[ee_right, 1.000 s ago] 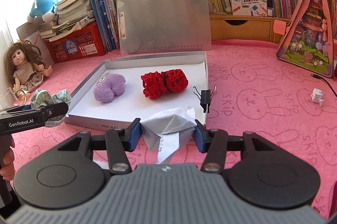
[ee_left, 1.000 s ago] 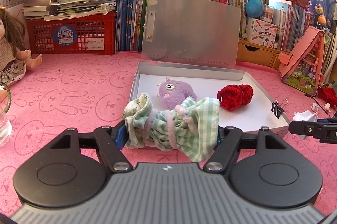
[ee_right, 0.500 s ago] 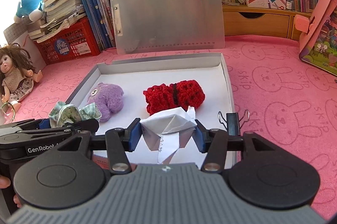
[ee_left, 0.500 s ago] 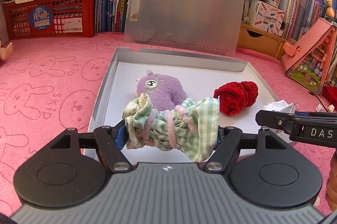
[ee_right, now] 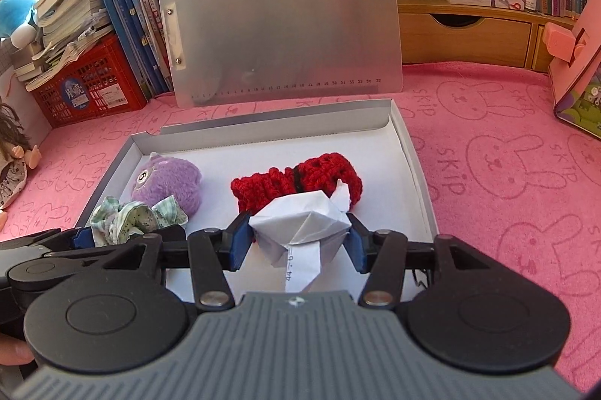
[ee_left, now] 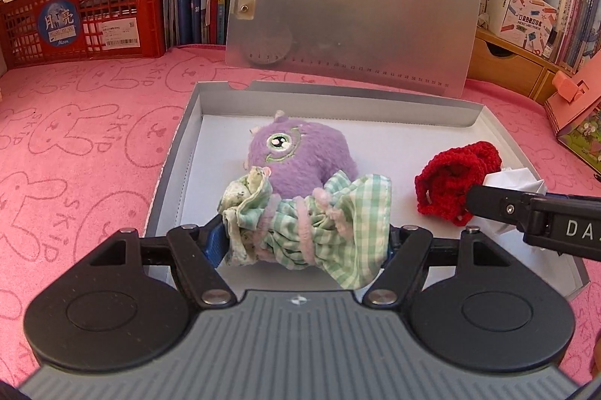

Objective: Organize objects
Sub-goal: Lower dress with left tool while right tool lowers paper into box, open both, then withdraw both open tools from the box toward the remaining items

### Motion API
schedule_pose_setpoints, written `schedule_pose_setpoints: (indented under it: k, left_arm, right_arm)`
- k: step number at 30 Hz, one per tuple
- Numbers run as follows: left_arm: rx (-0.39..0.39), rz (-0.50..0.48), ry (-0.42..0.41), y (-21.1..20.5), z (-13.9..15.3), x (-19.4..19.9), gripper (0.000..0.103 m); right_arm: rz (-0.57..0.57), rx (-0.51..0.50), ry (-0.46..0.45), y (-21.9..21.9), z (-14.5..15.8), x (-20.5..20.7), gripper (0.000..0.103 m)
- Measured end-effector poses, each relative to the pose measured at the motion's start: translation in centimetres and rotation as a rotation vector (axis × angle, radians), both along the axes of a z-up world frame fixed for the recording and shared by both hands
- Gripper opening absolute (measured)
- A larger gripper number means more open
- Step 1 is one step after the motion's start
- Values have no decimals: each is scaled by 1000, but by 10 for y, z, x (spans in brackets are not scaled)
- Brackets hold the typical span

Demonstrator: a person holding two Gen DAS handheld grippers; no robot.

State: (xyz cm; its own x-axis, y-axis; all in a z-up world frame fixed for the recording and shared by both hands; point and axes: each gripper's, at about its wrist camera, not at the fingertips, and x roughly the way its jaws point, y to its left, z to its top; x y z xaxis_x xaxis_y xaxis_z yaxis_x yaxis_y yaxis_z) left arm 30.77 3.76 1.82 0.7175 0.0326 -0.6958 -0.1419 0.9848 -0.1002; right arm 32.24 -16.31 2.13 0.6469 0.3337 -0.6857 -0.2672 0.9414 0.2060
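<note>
Your bunched green-checked cloth hides the fuzzy purple one-eyed plush's lower half; the brown-haired doll is cut off.

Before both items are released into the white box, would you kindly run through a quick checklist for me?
1. Left gripper shut on the green checked cloth bundle: ok.
2. Right gripper shut on the folded white paper: ok.
3. Both loads over the white box: ok.
4. Bare floor under the paper, in front of the red crochet piece: ok.
5. Cloth clear of the purple plush: cannot tell, they overlap in view.
6. Height above the box floor: cannot tell.
</note>
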Motion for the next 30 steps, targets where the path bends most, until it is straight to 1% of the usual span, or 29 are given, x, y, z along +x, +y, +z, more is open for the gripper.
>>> schedule_pose_setpoints:
  k: [3, 4, 5, 7, 9, 12, 14, 19, 24, 27, 30]
  left_arm:
    - [6, 8, -3, 3, 0, 9, 77]
    - [10, 11, -2, 4, 0, 10, 77]
    - [10, 10, -4, 5, 1, 10, 79]
    - [5, -4, -12, 5, 4, 6, 84]
    - [17, -18, -22, 3, 7, 1, 89]
    - [39, -34, -45, 0, 15, -8, 92]
    - [50, -44, -61, -2, 20, -16, 93]
    - [43, -64, -89, -3, 33, -39, 94]
    - [34, -72, -128, 0, 45, -71, 95]
    - [38, -80, -156, 0, 51, -95, 95]
    - [25, -86, -177, 0, 53, -120, 95]
  right_arm:
    - [-2, 16, -11, 1, 3, 6, 62]
    - [-6, 20, -16, 1, 5, 6, 68]
    - [-4, 27, -23, 0, 6, 6, 71]
    - [2, 36, -37, -2, 9, 3, 74]
    - [1, 29, -50, -3, 12, -1, 77]
    - [-6, 20, -61, -7, 16, -7, 79]
    - [-7, 12, -68, -10, 19, -13, 83]
    - [-3, -10, -101, -20, 24, -35, 87]
    - [9, 5, -115, -32, 29, -63, 88]
    - [10, 26, -128, -40, 32, -81, 89]
    - [10, 48, -145, -48, 34, -103, 89]
